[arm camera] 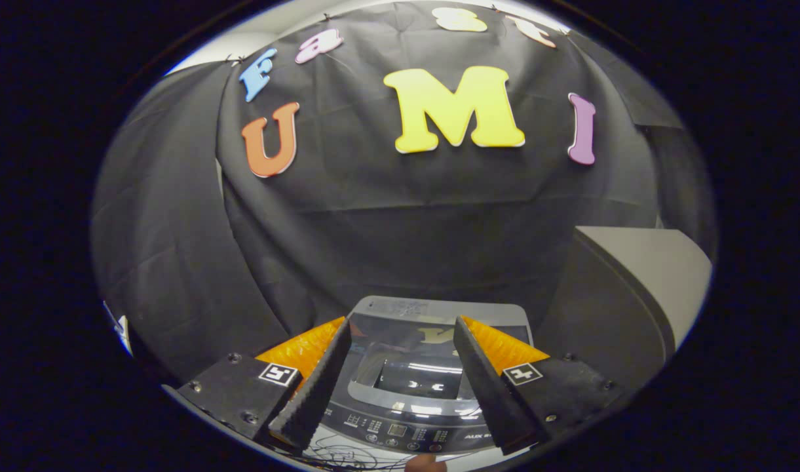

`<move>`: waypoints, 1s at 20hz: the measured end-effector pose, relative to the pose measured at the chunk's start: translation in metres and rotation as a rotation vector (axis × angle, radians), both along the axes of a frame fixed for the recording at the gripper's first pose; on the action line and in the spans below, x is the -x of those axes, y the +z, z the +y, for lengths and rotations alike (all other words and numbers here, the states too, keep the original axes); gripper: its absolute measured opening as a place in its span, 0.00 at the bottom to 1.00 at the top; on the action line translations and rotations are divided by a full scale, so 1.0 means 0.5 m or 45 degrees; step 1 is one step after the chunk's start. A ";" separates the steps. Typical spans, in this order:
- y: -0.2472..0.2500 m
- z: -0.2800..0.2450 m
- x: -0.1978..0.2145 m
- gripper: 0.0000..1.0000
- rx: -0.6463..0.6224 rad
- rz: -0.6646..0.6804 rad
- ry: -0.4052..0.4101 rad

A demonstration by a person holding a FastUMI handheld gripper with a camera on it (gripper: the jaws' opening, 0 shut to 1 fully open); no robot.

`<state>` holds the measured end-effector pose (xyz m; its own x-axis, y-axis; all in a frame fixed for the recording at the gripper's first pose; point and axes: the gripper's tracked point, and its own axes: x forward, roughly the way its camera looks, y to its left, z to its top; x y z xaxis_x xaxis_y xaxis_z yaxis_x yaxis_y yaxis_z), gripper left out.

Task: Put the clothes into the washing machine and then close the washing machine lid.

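Black cloth wall: hangs beyond the fingers, well behind the washer, draped in folds.
Grey slab: a pale, flat-topped block off to the right of the right finger; what it is cannot be told.
Washing machine: grey top-loader below and just ahead of the fingers, seen between them; its far edge sits near the cloth.
Lid: glossy, dark, lying flat over the tub, reflecting lights; what is under it is hidden.
Control panel: near edge of the washer, partly covered by both fingers; markings too small to make out.
Gripper: tilted down over the washer, fingers spread wide, gripping nothing, open air between them.
Clothes: cannot tell where they are.
Cables: thin dark tangle under the left finger, cut off.
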<state>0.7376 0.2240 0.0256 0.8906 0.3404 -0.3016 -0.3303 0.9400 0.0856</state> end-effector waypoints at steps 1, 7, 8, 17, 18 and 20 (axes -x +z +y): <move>0.010 -0.007 0.007 0.99 -0.001 -0.022 -0.001; 0.101 -0.092 0.184 0.99 -0.009 -0.146 -0.046; 0.124 -0.118 0.237 0.99 -0.003 -0.177 -0.055; 0.237 -0.448 0.594 0.99 0.083 -0.336 -0.269; 0.249 -0.485 0.618 0.99 0.081 -0.341 -0.301; 0.264 -0.550 0.663 0.99 0.072 -0.351 -0.363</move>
<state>0.4059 -0.0510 0.1578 0.9971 0.0580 -0.0496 -0.0592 0.9980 -0.0240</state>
